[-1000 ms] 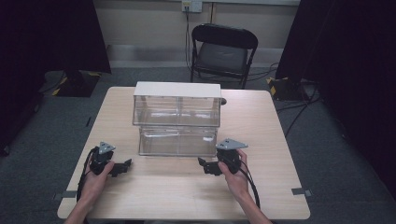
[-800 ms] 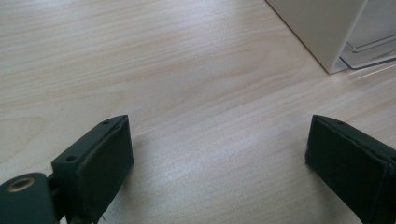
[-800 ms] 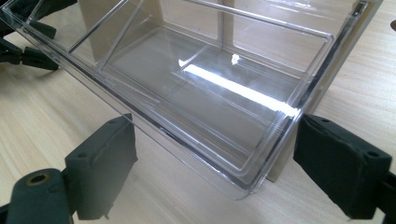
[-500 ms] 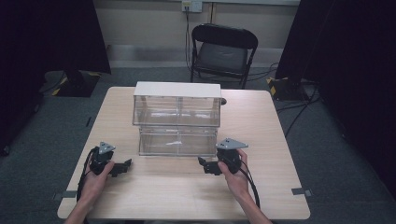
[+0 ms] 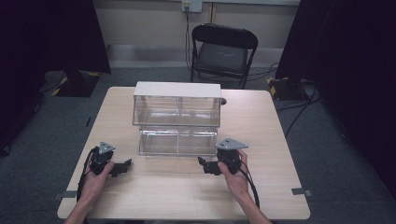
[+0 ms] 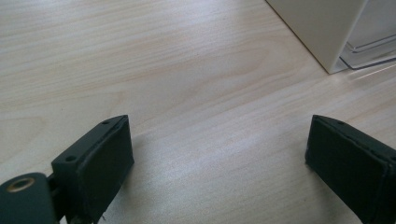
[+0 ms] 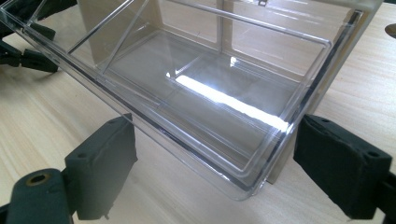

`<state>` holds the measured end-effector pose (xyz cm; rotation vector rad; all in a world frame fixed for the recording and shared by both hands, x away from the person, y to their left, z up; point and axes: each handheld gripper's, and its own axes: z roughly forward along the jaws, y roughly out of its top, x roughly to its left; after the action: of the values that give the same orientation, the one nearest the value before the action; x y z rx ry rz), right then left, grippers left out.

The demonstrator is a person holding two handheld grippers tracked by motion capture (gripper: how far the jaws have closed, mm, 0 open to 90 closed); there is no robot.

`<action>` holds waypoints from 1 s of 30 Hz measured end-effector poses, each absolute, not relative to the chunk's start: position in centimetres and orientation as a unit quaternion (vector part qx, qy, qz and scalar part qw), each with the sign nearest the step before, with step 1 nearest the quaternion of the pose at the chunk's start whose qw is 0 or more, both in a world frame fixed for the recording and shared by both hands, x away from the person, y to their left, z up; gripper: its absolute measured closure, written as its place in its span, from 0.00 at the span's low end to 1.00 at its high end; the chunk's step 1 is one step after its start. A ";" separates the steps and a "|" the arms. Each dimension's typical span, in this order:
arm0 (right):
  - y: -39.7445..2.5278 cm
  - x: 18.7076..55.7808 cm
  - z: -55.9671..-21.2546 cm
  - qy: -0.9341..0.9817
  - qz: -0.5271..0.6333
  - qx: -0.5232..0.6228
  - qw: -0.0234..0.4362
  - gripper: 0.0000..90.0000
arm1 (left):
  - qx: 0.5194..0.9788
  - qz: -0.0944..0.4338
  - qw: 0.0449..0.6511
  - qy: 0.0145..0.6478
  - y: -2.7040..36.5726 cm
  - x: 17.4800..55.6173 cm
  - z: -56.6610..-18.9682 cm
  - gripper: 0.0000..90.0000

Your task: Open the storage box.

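Table (image 5: 261, 140) is light wood, and in the high view we've got a clear plastic drawer unit (image 5: 177, 103) sitting mid-table toward 12 o'clock, its lower drawer (image 5: 176, 142) pulled out toward us. Left gripper (image 5: 122, 167) rests at about 8 o'clock of it, jaws spread wide over bare wood. Right gripper (image 5: 204, 165) sits at 5 o'clock, jaws also released, with the drawer's corner (image 7: 252, 182) between them but not touched.
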<state>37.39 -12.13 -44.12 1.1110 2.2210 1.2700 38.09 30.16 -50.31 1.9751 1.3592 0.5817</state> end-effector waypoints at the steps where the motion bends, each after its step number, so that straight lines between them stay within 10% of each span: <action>1: -12.1 37.4 -44.1 0.784 0.448 0.391 0.176 0.14 | 0.755 0.223 0.332 0.520 30.2 38.1 -50.3 0.08; 30: -12.3 37.4 -43.8 0.783 0.453 0.391 0.172 0.13 | 0.755 0.223 0.332 0.520 30.2 38.1 -50.3 0.08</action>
<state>37.40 -12.25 -43.78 1.1085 2.2213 1.2854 38.09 30.16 -50.32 1.9735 1.3578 0.5833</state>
